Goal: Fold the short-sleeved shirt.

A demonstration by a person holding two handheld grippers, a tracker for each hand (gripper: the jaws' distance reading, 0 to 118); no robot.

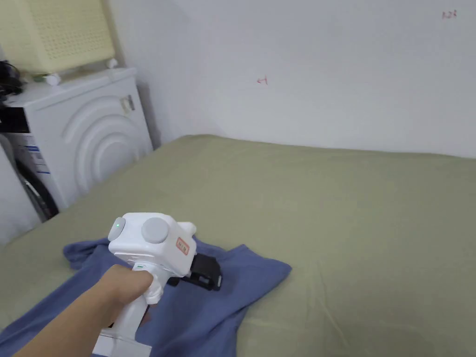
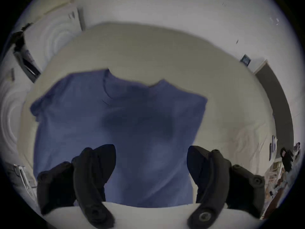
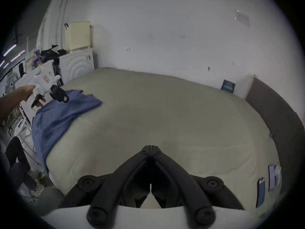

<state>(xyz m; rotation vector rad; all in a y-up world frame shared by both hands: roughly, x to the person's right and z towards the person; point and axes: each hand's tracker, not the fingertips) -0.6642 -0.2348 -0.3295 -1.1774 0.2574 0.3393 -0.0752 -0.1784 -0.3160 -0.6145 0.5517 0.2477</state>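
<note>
A blue short-sleeved shirt [image 1: 204, 297] lies spread on the olive-green bed [image 1: 353, 223], near its left front corner, with the collar toward the wall. In the left gripper view the shirt [image 2: 132, 125] lies below with both sleeves out. A hand holds my left gripper [image 1: 211, 279] just above the shirt's middle; its jaws stand wide apart with nothing between them [image 2: 151, 153]. My right gripper [image 3: 151, 147] hovers over the bare bed to the right of the shirt [image 3: 62, 115], jaws pressed together and empty. From there the left gripper [image 3: 61, 96] shows far off.
A white washing machine [image 1: 88, 135] with a cream box [image 1: 60, 32] on top stands at the bed's left, against the white wall. Several phones [image 3: 262, 191] lie at the bed's right edge. Clutter sits on the floor to the left.
</note>
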